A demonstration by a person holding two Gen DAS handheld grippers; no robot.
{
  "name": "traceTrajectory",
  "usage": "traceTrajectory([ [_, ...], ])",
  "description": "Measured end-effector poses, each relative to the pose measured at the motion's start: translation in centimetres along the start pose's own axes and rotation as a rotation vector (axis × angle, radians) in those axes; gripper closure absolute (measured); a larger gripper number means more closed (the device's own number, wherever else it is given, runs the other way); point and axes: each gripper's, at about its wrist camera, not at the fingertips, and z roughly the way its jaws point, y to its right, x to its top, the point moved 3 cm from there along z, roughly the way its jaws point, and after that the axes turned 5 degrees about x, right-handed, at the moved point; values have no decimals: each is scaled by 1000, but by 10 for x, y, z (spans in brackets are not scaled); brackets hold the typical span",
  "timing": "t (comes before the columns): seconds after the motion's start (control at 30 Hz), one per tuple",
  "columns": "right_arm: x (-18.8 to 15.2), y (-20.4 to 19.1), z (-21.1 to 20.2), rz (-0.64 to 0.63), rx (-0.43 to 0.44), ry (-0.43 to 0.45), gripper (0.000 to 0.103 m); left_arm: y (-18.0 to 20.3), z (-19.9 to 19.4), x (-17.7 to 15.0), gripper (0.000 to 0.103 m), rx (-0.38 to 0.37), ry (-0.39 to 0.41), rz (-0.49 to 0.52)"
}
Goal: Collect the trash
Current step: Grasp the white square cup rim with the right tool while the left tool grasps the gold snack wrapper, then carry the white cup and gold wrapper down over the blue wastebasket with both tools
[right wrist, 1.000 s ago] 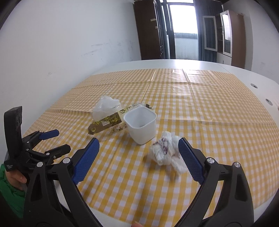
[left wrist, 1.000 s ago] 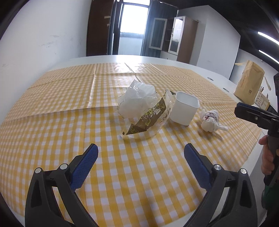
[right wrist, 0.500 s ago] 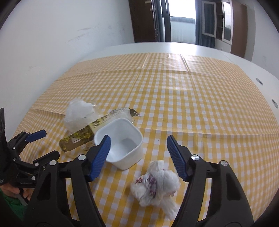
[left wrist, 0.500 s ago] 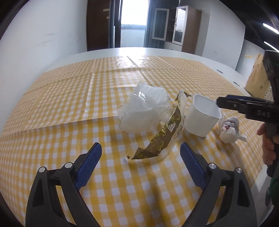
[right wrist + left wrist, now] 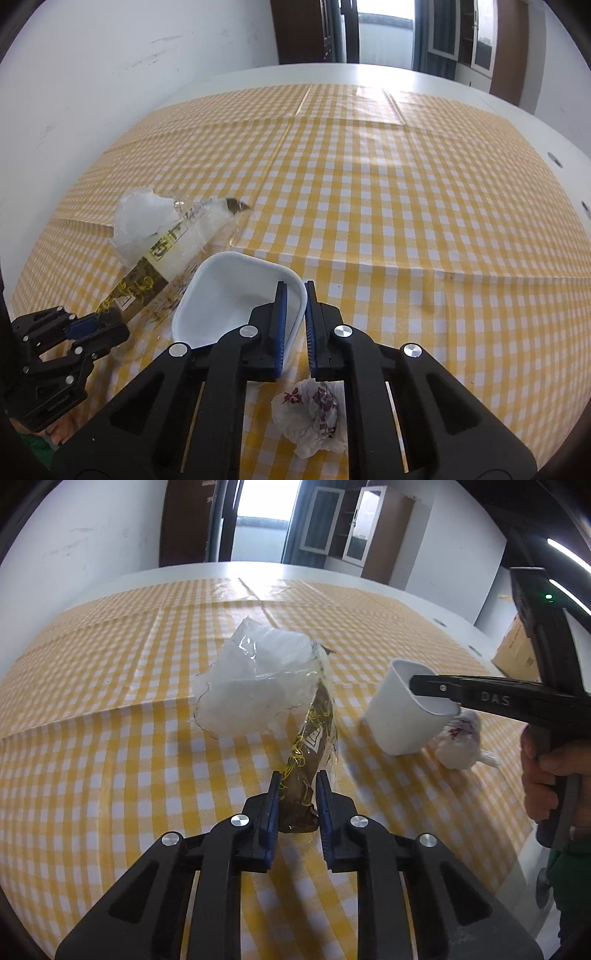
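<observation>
L gripper (image 5: 297, 792): jaws clamped on brown end of clear plastic wrapper (image 5: 308, 746), rest of wrapper lying on yellow-checked cloth (image 5: 110, 760) of tabletop. R gripper (image 5: 294, 306): jaws pinching rim of white plastic cup (image 5: 229, 295), cup tilted. Crumpled stained tissue (image 5: 314, 417) just beside cup, nearer front edge.

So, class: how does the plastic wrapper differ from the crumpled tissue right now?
The plastic wrapper is long, clear and brown-printed; the crumpled tissue is a white ball with red marks. The wrapper is pinched at its end by the left gripper; the tissue lies free. Both rest on the checked tablecloth.
</observation>
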Motion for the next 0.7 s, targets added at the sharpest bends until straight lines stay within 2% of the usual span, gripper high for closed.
traceTrajectory([
  [0.3, -16, -5, -56, 23, 48, 150, 95, 15, -70, -18, 86, -29, 144, -3],
  [0.43, -32, -15, -78, 2, 56, 190, 95, 16, -101, -29, 86, -95, 180, -44],
  [0.7, -64, -28, -114, -33, 48, 242, 95, 26, -139, -53, 88, -88, 215, -67],
])
